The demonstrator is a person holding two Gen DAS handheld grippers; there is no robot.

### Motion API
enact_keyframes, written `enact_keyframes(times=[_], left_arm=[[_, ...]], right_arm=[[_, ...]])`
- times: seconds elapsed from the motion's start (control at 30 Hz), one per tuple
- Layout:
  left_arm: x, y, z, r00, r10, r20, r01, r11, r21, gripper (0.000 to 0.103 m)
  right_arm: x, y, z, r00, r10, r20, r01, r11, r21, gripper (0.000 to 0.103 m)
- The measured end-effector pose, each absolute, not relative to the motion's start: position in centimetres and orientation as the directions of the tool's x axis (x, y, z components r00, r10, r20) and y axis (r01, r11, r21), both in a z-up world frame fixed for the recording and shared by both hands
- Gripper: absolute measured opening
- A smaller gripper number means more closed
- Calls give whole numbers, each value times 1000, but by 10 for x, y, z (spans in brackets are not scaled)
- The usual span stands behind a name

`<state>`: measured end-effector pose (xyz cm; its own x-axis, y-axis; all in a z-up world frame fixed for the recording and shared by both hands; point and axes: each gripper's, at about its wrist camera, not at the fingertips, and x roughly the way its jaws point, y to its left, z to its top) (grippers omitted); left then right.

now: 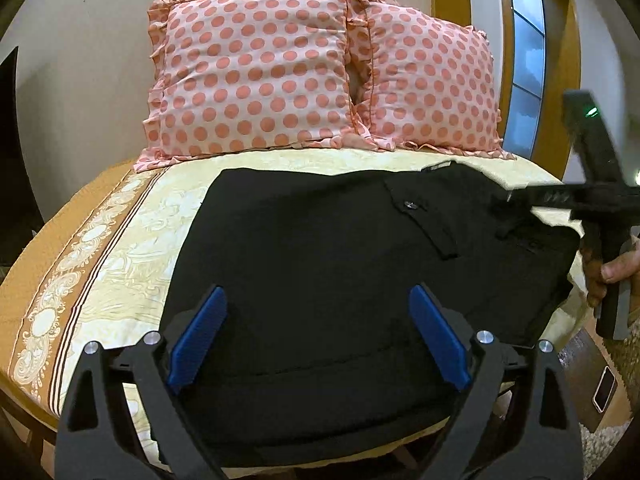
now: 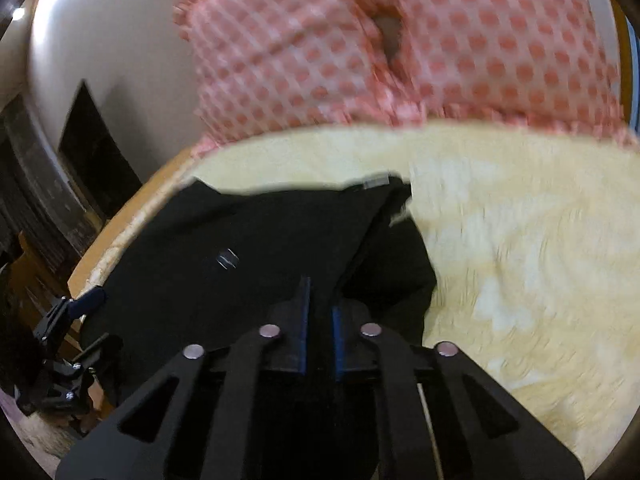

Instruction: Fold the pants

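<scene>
A: Report the left side first.

B: Bed (image 1: 120,240) with a cream and orange patterned cover; its left edge curves out of frame; two pink polka-dot pillows (image 1: 256,72) stand against the wall at the head. The left gripper (image 1: 318,336) has its blue fingers (image 1: 200,336) spread wide apart, holding nothing; it sits over the near edge of the pants (image 1: 320,248); whether the tips touch the cloth cannot be determined.

A: Location of the pants?

B: Black, lying flat on the bed cover below the pillows; a pocket with a small button (image 1: 409,205) faces up toward the right; the near hem is partly hidden behind the gripper frame.

A: Right side?

B: In the left wrist view the right gripper (image 2: 320,312) enters from the right edge, largely cut off; its tip is dark against dark cloth and hard to make out; a hand (image 1: 612,272) on its handle is only partly in view. A phone (image 1: 604,388) lies on the floor at lower right.

A: State of its fingers?

B: In the right wrist view, which is motion-blurred, the fingers are drawn nearly together with a raised fold of black pants fabric pinched between them; the cloth near the grip is bunched.
</scene>
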<state>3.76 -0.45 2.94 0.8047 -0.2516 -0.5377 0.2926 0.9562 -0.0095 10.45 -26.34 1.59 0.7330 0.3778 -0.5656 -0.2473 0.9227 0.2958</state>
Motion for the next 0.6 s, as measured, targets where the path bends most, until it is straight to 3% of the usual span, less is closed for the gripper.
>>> enact_keyframes(times=[0.07,0.13,0.2,0.33,0.5,0.6], left_arm=[[39,-3,32,810,-250,-530,287,958,-13,93],[39,0,34,819,-246,-518,277,961,-18,97],[39,2,34,823,-245,-513,274,962,-20,97],[42,5,32,817,-244,-523,271,962,-25,97],[42,6,35,821,-248,-514,272,962,-28,100],[47,8,27,806,-242,-540,267,963,-34,100]], right_arm=[[89,-265,36,788,398,-470,-291,913,285,6],[78,-259,46,824,358,-440,-284,932,227,6],[72,-260,40,835,281,-473,-221,958,181,6],[80,-273,0,777,231,-586,-116,967,227,7],[60,-264,27,851,143,-505,-82,987,140,21],[43,-256,36,866,238,-440,-175,968,178,25]])
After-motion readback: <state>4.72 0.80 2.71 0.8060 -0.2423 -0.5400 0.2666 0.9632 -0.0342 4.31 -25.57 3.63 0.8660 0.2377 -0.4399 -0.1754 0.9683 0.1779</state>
